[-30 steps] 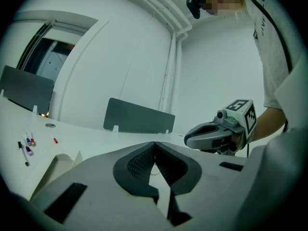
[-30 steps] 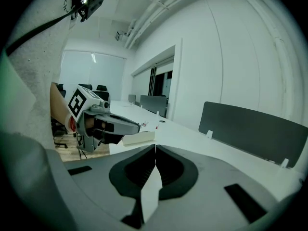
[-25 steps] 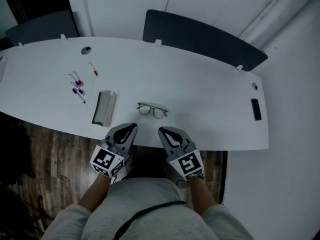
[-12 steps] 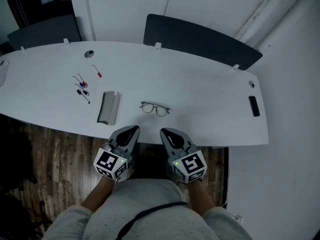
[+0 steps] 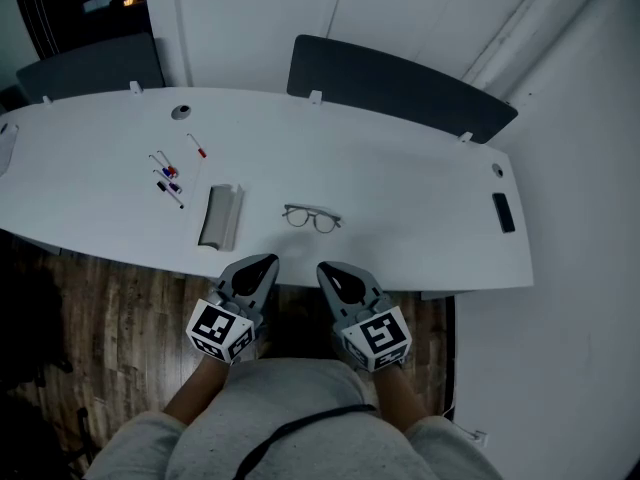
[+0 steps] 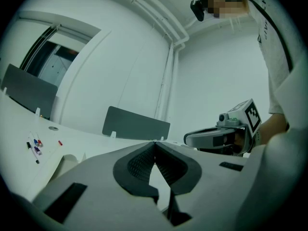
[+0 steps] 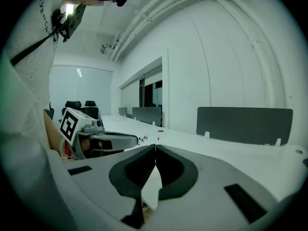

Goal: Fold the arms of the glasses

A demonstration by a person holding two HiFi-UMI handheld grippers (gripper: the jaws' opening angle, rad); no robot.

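A pair of thin-rimmed glasses (image 5: 311, 218) lies on the white table (image 5: 400, 198), a little back from its near edge, arms spread away from me. My left gripper (image 5: 264, 264) and right gripper (image 5: 326, 269) hover side by side just off that edge, below the glasses and apart from them. Both are shut with nothing between their jaws. In the left gripper view the jaw tips (image 6: 154, 142) meet, and the right gripper (image 6: 216, 137) shows at the right. In the right gripper view the shut tips (image 7: 155, 146) meet and the left gripper (image 7: 103, 141) shows at the left. Neither gripper view shows the glasses.
A grey glasses case (image 5: 219, 216) lies left of the glasses. Several markers (image 5: 167, 175) lie further left. A dark divider panel (image 5: 400, 86) stands at the table's far edge, and a black slab (image 5: 502, 212) lies near its right end. Wooden floor (image 5: 110, 328) shows below the table.
Both grippers have drawn slightly back from the table edge toward my body and lifted a little. Their jaws stayed shut. The glasses have not moved on the table.
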